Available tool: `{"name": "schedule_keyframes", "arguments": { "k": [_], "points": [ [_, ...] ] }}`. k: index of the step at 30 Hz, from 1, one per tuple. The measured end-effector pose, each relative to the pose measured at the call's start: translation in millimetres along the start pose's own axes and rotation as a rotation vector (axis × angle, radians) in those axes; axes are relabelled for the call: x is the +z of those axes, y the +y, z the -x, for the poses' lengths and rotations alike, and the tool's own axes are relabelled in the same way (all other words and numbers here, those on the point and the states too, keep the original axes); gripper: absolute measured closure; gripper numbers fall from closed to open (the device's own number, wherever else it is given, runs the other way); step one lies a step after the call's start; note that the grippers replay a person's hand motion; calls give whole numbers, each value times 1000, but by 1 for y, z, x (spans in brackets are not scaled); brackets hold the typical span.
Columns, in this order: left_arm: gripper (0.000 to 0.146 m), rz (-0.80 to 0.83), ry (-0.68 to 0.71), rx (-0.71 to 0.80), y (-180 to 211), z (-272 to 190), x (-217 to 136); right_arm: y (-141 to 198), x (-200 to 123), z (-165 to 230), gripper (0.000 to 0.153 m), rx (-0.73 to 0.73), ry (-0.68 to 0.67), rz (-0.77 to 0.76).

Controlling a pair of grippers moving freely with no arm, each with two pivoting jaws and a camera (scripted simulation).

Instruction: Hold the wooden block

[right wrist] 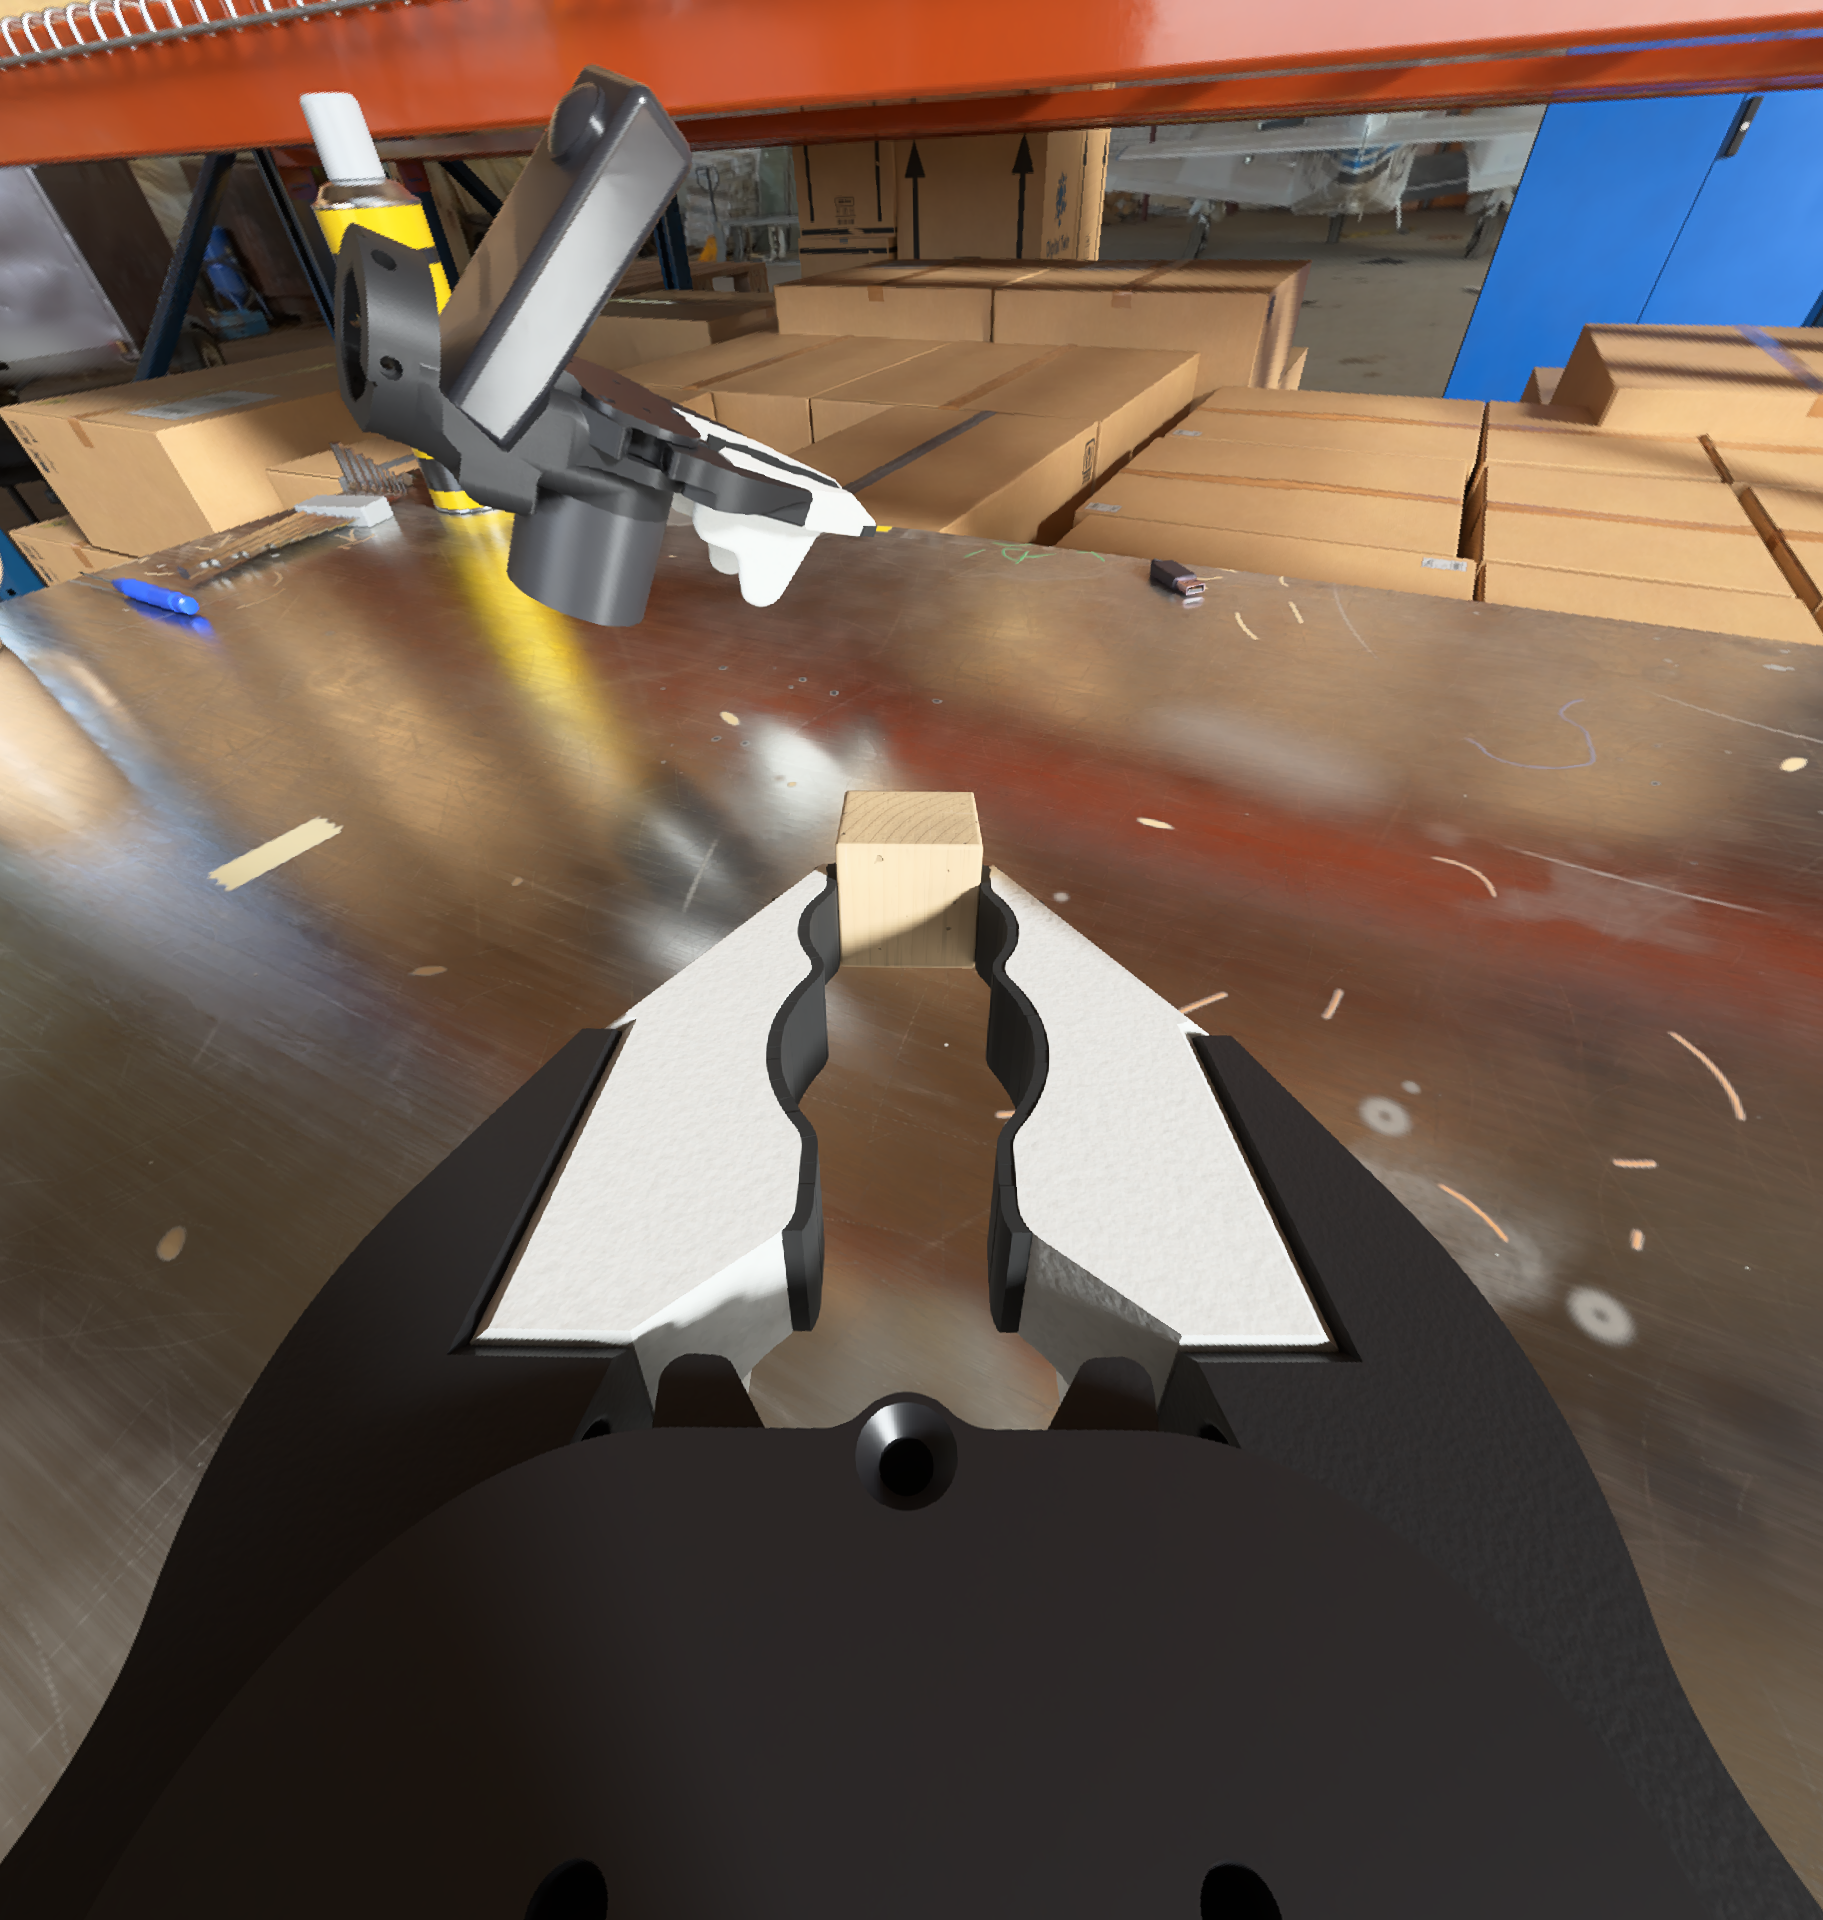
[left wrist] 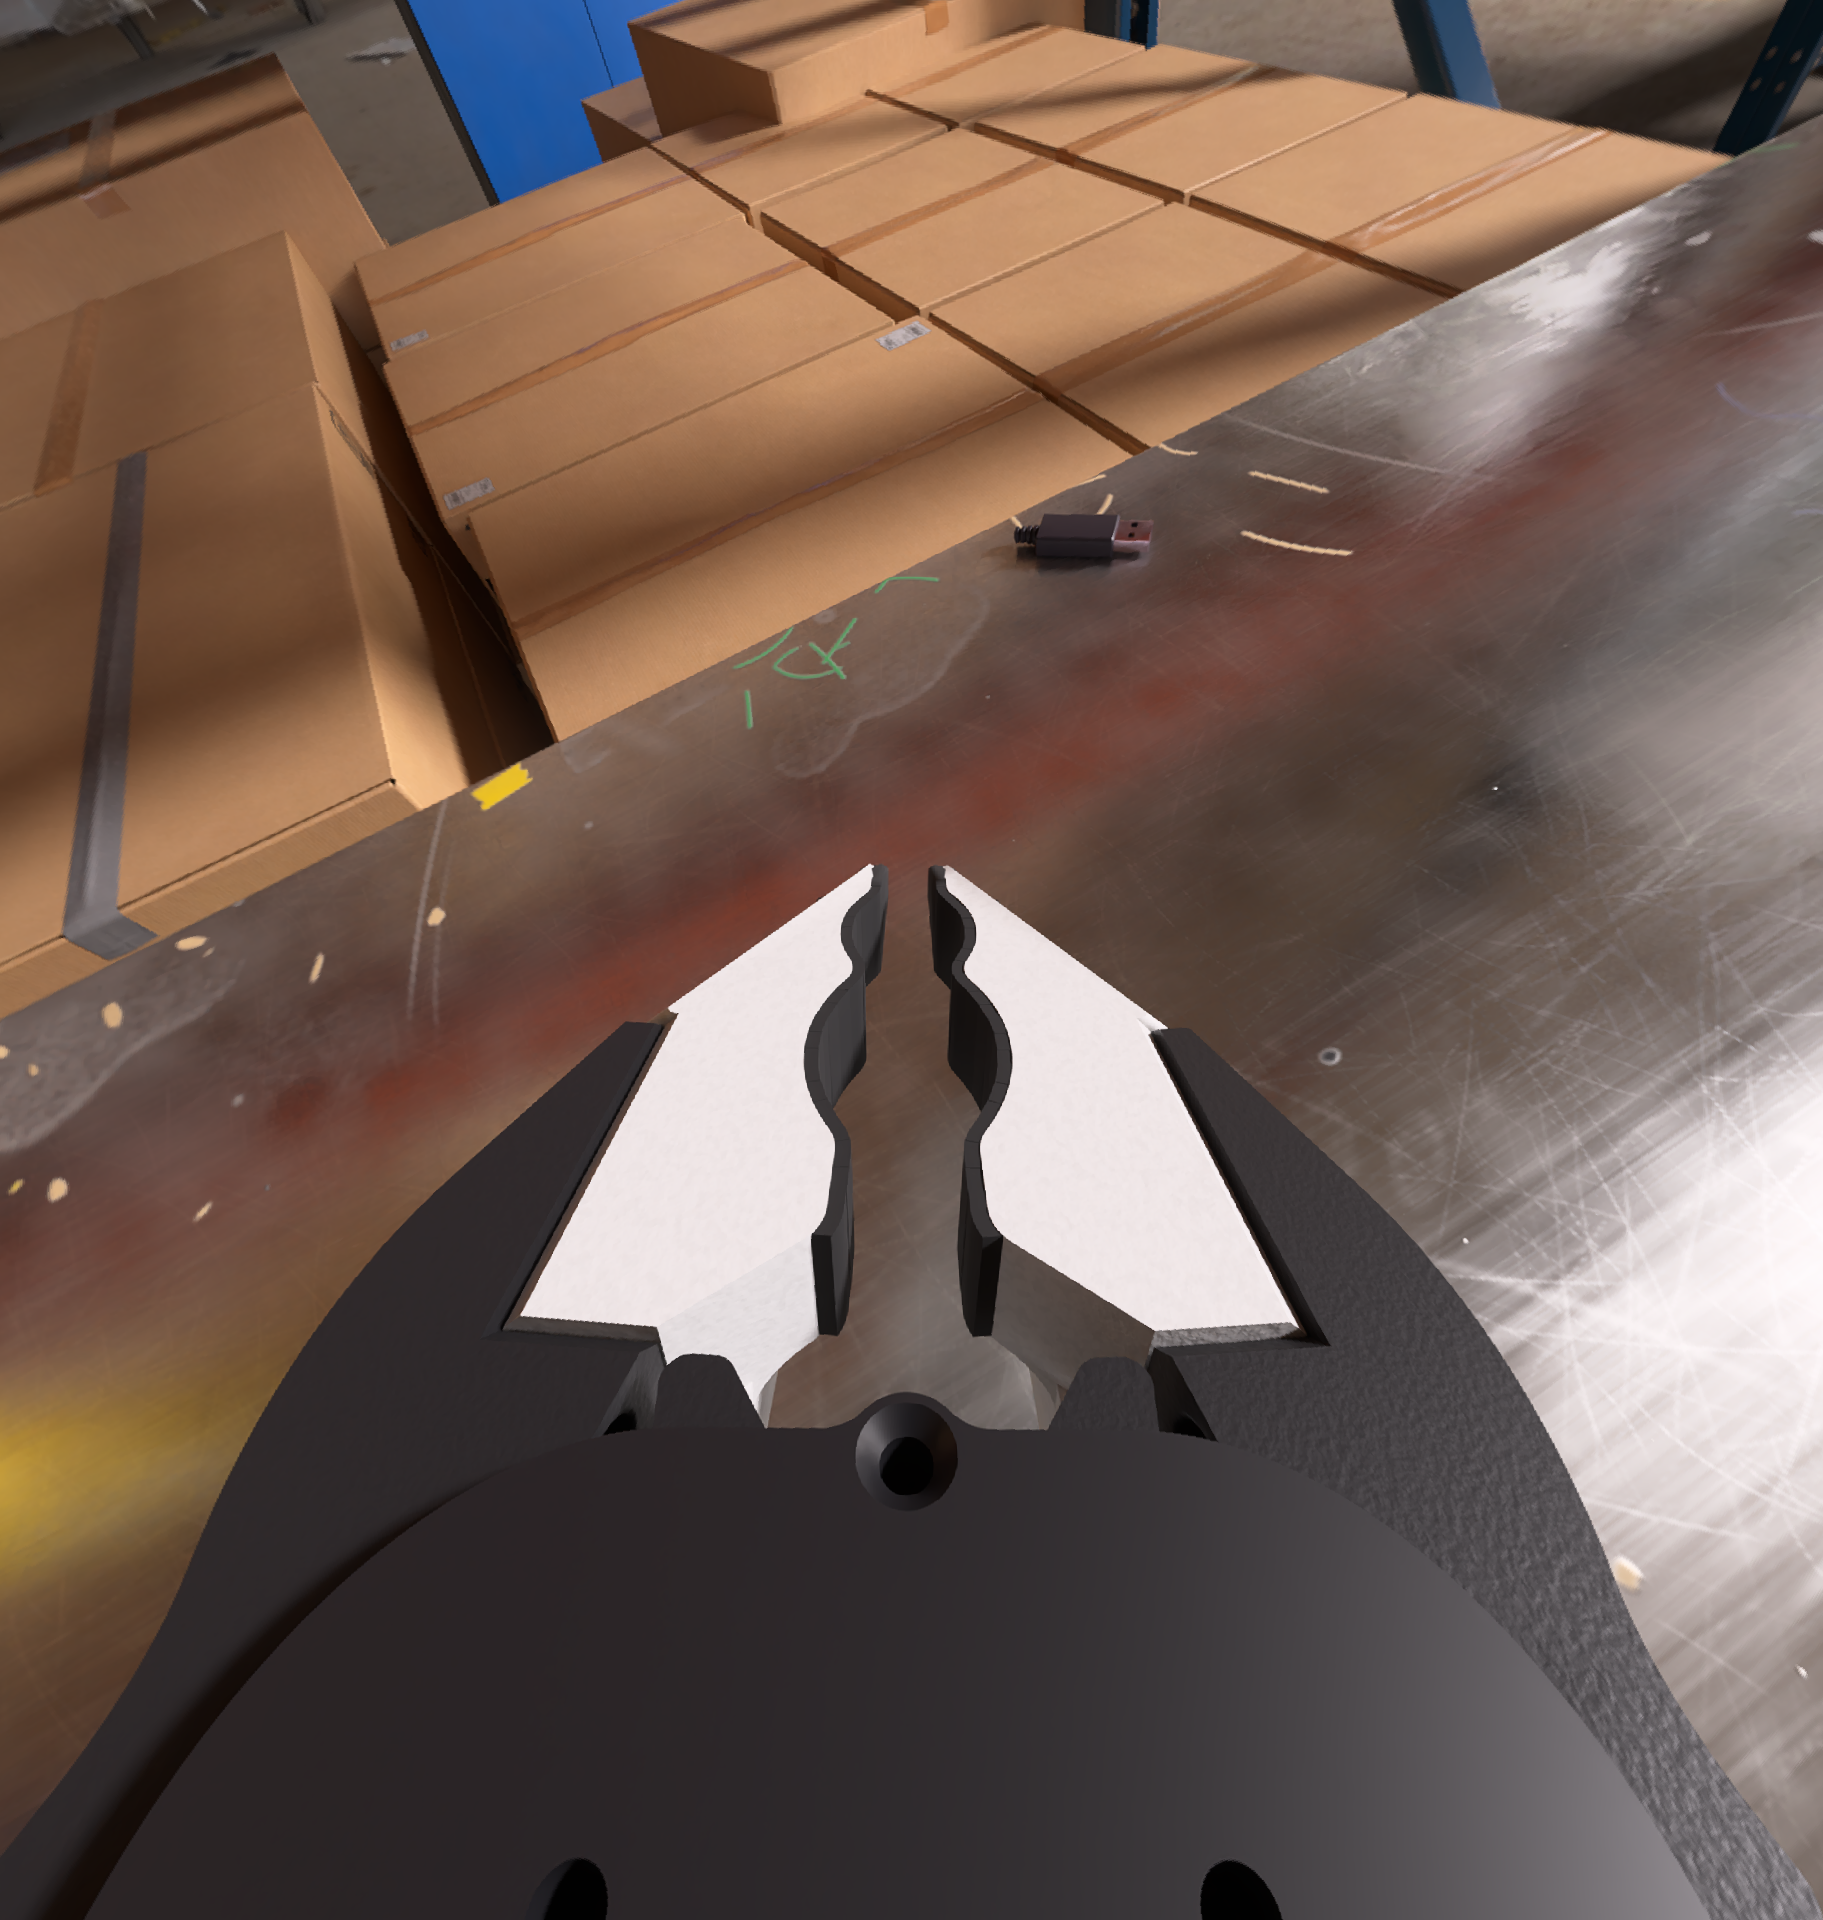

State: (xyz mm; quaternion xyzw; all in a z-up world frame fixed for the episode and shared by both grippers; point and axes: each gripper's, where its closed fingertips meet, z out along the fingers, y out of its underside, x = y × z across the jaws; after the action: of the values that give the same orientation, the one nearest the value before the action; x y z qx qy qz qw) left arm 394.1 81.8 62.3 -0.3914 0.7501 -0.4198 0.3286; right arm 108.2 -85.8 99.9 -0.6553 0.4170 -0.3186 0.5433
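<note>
Block position: wooden block (right wrist: 908, 878) sits between the tips of the right tongs (right wrist: 908, 904), dead ahead along the finger axis, no offset to either side.
Contact: both inner pads meet the block's side faces; only the foremost tips engage, the rear scallops stand empty.
Right tongs state: pinching the wooden block, fingers part-spread to its width.
Block on the desk (right wrist: 1302, 790) or lifted: cannot tell; its lower edge is shadowed.
Block axis: near-cubic, no long axis to favour; faces lie square to the pads.
Left tongs (left wrist: 908, 883) state: pressed nearly together, narrow slit, nothing held.
Left tongs place: hovering over the far left of the desk, well apart from the block, pointing toward a USB plug (left wrist: 1086, 537).
Nearer tongs: right, by far.
Judgement: grip is shallow; a twist could lever the block out.
</note>
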Motion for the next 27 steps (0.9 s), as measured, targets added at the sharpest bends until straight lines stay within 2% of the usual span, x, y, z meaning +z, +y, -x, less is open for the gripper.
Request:
{"name": "schedule_keyframes", "arguments": {
  "k": [12, 19, 24, 27],
  "points": [
    [135, -1, -6, -19, -5, 8, 10, 7, 9, 10, 128, -43, -30, 41],
    [134, -17, -18, 19, -4, 10, 12, 10, 18, 21, 128, -71, -76, 65],
    [123, 19, 75, -9, 7, -14, -6, 12, 29, 29, 128, -103, -107, 84],
    [116, -60, 120, 94, -4, -39, -26, 12, 33, 33, 128, -115, -125, 92]
  ]
}}
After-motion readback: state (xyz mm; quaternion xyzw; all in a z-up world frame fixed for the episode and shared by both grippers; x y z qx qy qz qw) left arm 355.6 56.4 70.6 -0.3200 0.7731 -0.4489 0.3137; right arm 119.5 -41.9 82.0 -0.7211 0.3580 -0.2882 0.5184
